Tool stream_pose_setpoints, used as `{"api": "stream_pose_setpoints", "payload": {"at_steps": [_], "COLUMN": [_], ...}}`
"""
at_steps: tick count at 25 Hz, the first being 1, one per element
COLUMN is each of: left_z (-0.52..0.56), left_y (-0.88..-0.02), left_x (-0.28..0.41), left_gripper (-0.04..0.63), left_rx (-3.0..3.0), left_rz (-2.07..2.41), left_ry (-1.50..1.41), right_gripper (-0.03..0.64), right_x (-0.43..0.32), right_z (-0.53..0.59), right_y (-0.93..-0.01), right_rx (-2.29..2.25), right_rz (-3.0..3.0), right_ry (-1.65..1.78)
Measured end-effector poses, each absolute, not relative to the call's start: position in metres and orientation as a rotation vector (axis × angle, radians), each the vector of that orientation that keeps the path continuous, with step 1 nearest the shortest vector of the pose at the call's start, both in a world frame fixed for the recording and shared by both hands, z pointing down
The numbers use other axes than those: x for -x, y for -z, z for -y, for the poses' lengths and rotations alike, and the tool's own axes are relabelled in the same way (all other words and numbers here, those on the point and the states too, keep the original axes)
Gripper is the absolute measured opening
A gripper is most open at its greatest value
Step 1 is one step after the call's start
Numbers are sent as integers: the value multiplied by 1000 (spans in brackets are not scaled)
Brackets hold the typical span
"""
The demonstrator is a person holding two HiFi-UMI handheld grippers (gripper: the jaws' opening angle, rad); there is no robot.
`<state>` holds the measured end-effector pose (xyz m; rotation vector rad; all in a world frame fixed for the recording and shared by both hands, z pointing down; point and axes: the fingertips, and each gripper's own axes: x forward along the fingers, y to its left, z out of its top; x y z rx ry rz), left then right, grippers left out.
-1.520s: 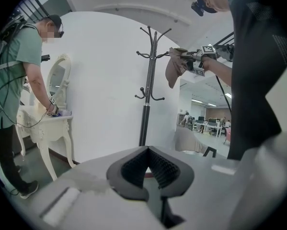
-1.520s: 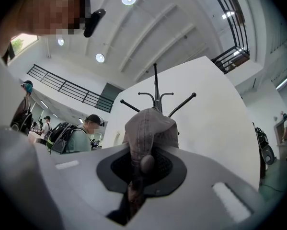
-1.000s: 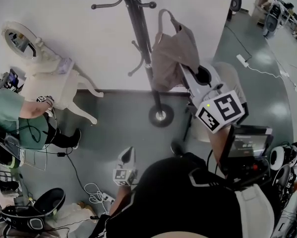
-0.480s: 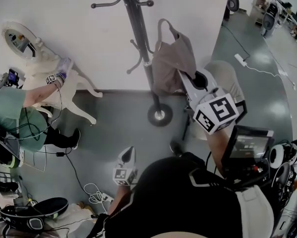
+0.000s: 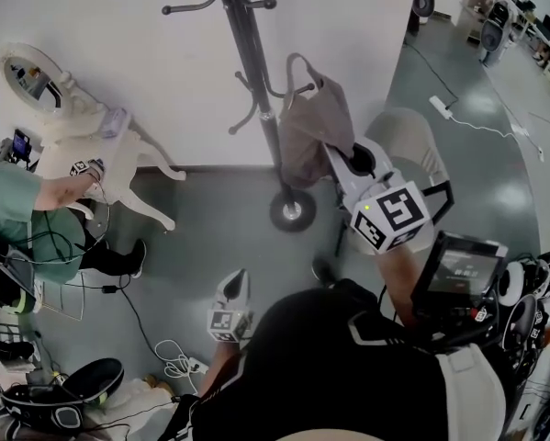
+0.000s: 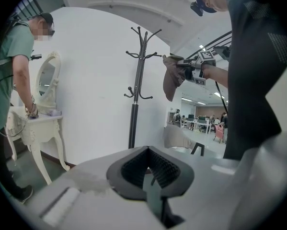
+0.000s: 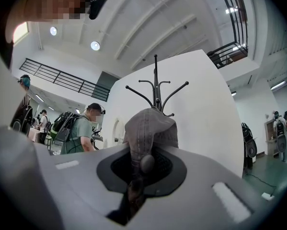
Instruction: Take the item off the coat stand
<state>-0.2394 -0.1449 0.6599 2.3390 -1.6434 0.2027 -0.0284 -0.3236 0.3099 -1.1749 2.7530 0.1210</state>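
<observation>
A black coat stand (image 5: pixel 252 72) rises by the white wall, its round base (image 5: pixel 293 211) on the grey floor. My right gripper (image 5: pixel 337 157) is shut on a grey-brown cap (image 5: pixel 313 127), which hangs just right of the pole. In the left gripper view the cap (image 6: pixel 170 78) hangs apart from the stand (image 6: pixel 136 95). In the right gripper view the cap (image 7: pixel 150 131) is pinched between the jaws, with the stand's top (image 7: pixel 156 92) behind it. My left gripper (image 5: pixel 240 278) is low near my body, shut and empty (image 6: pixel 150 174).
A white dressing table (image 5: pixel 118 159) with an oval mirror (image 5: pixel 31 73) stands at the left wall, and a person in green (image 5: pixel 22 219) leans on it. A grey chair (image 5: pixel 412 145) stands right of the stand. Cables (image 5: pixel 173 356) and a power strip (image 5: pixel 440 107) lie on the floor.
My right gripper with the cap has shifted slightly left and down in the view. The person in green reached to the dressing table and drew the arm back. My left gripper has stayed put.
</observation>
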Motion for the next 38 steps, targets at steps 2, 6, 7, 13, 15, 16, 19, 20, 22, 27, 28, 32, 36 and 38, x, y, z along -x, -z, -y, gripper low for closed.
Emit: {"api": "stream_pose_setpoints", "payload": {"at_steps": [2, 6, 7, 13, 15, 16, 19, 20, 22, 27, 28, 32, 36, 38], "left_z": [145, 146, 148, 149, 150, 151, 151, 151, 151, 153, 153, 155, 155, 155], "left_y": [-661, -665, -667, -671, -671, -672, -674, -674, -672, -674, -674, -666, -668, -674], "left_x": [238, 237, 238, 239, 239, 239, 239, 238, 238, 239, 239, 236, 238, 241], "left_gripper": [17, 17, 17, 17, 17, 17, 17, 17, 17, 17, 17, 17, 17, 17], "left_rx": [-2340, -2366, -2379, -2394, -2409, -2413, -2406, -2400, -2394, -2408, -2408, -2368, -2367, -2400], "left_rz": [1641, 1630, 1628, 1621, 1621, 1620, 1617, 1616, 1617, 1622, 1622, 1621, 1617, 1615], "left_ry": [-199, -219, -225, -236, -244, -245, -235, -235, -238, -239, -236, -205, -207, -224], "right_gripper": [23, 22, 23, 21, 20, 20, 20, 20, 20, 20, 20, 20, 20, 20], "right_x": [28, 25, 24, 23, 23, 23, 23, 23, 23, 25, 25, 24, 25, 24], "right_z": [323, 326, 327, 327, 326, 326, 325, 325, 325, 325, 324, 325, 325, 325], "right_y": [-316, -324, -325, -328, -328, -328, -327, -327, -328, -327, -327, -327, -327, -327], "right_rx": [1181, 1197, 1202, 1207, 1207, 1205, 1201, 1202, 1203, 1198, 1197, 1206, 1208, 1211], "right_rz": [-2762, -2773, -2770, -2774, -2772, -2772, -2775, -2774, -2775, -2781, -2782, -2780, -2784, -2782], "right_ry": [-123, -120, -119, -116, -118, -121, -127, -126, -124, -135, -137, -131, -141, -140]}}
